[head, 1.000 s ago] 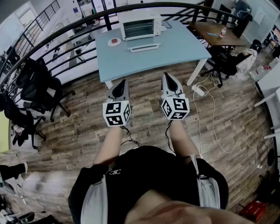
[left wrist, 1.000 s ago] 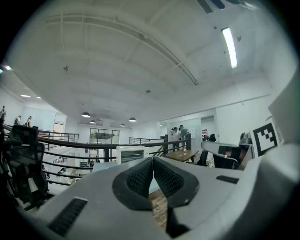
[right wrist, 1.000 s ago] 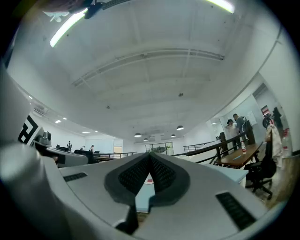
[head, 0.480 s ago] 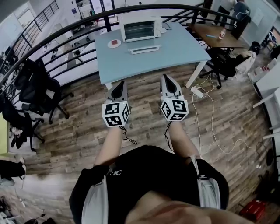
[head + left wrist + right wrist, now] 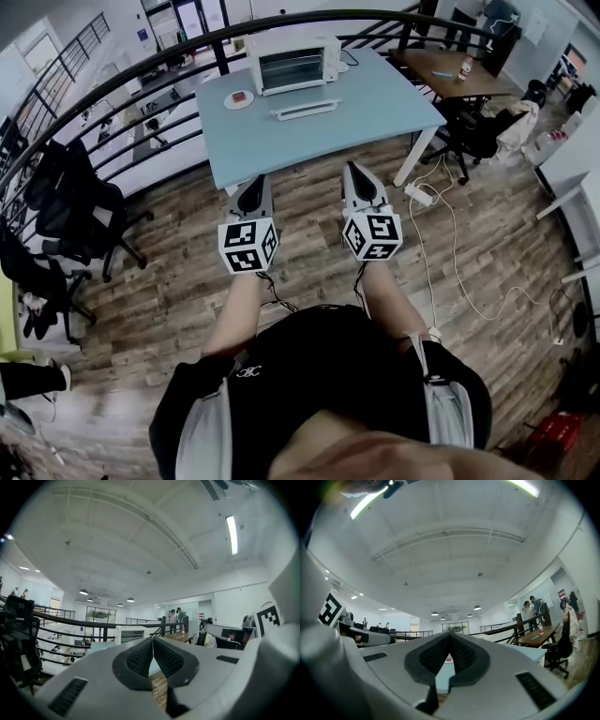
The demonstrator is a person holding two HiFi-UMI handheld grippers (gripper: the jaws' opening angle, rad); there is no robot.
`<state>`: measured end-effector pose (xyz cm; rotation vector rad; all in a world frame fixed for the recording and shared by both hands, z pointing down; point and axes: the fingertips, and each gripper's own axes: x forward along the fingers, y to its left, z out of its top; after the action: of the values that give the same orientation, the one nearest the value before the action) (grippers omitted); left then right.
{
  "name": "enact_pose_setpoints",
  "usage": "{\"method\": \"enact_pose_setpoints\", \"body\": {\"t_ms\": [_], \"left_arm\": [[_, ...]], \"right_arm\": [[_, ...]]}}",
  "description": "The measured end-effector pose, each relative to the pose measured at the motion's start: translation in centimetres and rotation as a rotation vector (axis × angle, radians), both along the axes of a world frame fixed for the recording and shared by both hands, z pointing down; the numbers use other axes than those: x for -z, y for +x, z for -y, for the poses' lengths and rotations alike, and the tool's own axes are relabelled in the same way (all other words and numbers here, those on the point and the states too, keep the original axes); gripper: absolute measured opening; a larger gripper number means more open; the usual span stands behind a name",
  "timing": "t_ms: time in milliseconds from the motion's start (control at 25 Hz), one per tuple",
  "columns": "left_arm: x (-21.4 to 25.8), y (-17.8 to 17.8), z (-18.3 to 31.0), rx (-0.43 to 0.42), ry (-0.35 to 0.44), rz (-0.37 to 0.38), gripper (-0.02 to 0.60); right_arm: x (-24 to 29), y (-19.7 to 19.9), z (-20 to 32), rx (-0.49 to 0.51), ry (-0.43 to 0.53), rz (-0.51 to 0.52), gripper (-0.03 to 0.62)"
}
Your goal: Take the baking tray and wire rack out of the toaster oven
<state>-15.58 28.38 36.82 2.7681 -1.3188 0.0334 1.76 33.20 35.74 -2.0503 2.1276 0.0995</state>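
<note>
Left gripper [image 5: 255,180] closed, jaws together on nothing, held over the wood floor [image 5: 169,281] short of the blue table [image 5: 384,108]. The toaster oven [image 5: 293,64] sits at the table's far edge, a small plate [image 5: 240,97] just left of it and a flat pale piece [image 5: 305,108] in front, door or tray I cannot tell. Right gripper [image 5: 357,171] also closed and empty, beside the left, well apart from the oven. Nothing looks done yet: baking tray and wire rack are presumably inside the oven, too small to see, so reaching in and pulling both out is all left.
</note>
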Motion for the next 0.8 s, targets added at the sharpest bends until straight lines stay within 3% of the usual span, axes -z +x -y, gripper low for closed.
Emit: {"method": "enact_pose_setpoints", "body": {"t_ms": [320,800], "left_arm": [[-0.6,-1.6,1.7,-0.009,0.011,0.008,0.015],[-1.2,0.2,6.1,-0.013,0.048,0.019,0.015]], "right_arm": [[-0.7,-1.5,1.2,-0.038,-0.025,-0.018,-0.005],[-1.3,1.3,6.0,-0.057,-0.007,-0.009,-0.005]]}}
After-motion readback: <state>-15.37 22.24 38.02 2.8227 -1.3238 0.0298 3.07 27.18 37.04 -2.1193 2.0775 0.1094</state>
